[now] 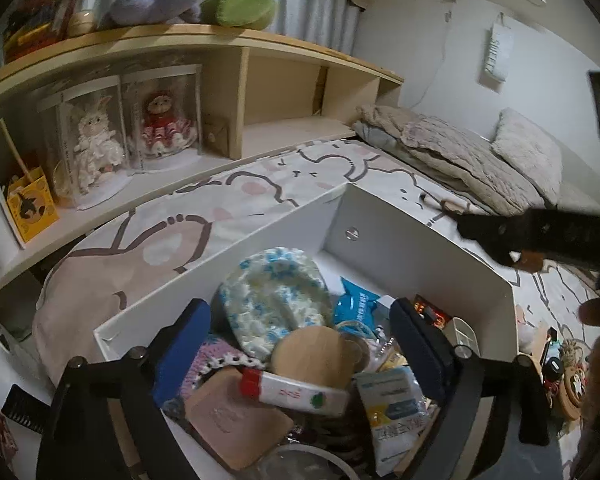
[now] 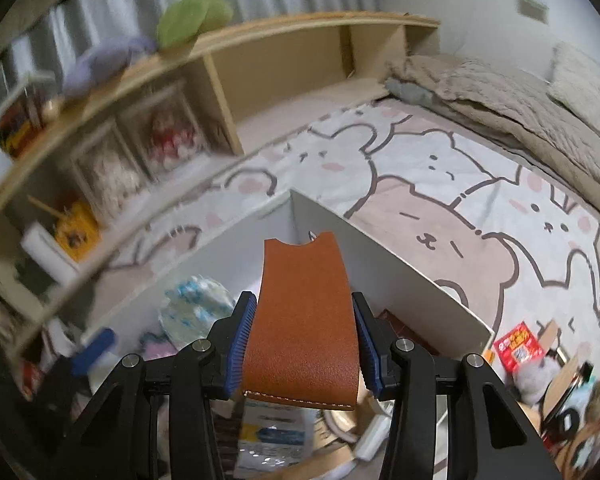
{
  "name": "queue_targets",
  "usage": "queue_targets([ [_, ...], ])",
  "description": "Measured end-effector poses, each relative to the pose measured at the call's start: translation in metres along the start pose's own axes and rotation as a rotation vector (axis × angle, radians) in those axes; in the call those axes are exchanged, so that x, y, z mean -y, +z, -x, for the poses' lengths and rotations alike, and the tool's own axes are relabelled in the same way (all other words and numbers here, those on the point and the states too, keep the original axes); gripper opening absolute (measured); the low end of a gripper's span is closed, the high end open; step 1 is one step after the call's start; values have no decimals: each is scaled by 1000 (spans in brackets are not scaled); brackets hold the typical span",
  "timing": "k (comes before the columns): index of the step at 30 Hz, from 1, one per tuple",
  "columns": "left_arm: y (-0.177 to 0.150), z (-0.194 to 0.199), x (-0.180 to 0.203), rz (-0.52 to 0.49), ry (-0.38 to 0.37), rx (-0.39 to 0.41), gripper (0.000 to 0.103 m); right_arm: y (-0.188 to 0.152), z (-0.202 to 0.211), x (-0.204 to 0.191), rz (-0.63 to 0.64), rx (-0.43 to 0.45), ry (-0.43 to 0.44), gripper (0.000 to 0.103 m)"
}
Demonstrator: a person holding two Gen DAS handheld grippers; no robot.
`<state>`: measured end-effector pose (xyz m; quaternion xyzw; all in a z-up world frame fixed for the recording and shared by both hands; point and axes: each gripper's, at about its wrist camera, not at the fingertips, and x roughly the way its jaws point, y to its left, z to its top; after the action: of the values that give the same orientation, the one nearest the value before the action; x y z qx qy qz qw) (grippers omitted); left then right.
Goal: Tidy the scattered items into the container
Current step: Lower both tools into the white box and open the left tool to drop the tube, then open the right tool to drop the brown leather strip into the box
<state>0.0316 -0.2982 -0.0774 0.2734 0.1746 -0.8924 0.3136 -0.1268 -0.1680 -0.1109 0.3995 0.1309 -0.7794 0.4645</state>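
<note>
My right hand-held gripper [image 2: 303, 340] squeezed the brown leather pouch [image 2: 302, 320] by its two side edges above the white box [image 2: 400, 256] on the bed, it looked light and bendy, and my left hand-held gripper [image 1: 300, 344] hung open over the box.

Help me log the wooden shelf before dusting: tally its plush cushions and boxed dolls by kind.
Round plush cushions: 2 (lilac cushion, green cushion)
Dolls in clear boxes: 2 (white-dressed doll, red-dressed doll)
Total: 4
</note>
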Motion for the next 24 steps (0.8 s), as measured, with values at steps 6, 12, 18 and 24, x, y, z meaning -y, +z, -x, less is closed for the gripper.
queue_targets([
  [6, 1, -2, -17, 49, 9, -1, 92, 6, -38, -5, 81, -99, 3, 48],
  [12, 3, -4, -32, 92, 8, -1, 92, 8, -72, -13, 167, -188, -6, 48],
  [18, 4, -5, -35, 106, 2, 0, 92, 11, -88, -15, 213, -189, 4, 48],
  [24, 3, -5, -33, 92, 4, 1, 92, 16, -88, -7, 157, -121, -9, 103],
])
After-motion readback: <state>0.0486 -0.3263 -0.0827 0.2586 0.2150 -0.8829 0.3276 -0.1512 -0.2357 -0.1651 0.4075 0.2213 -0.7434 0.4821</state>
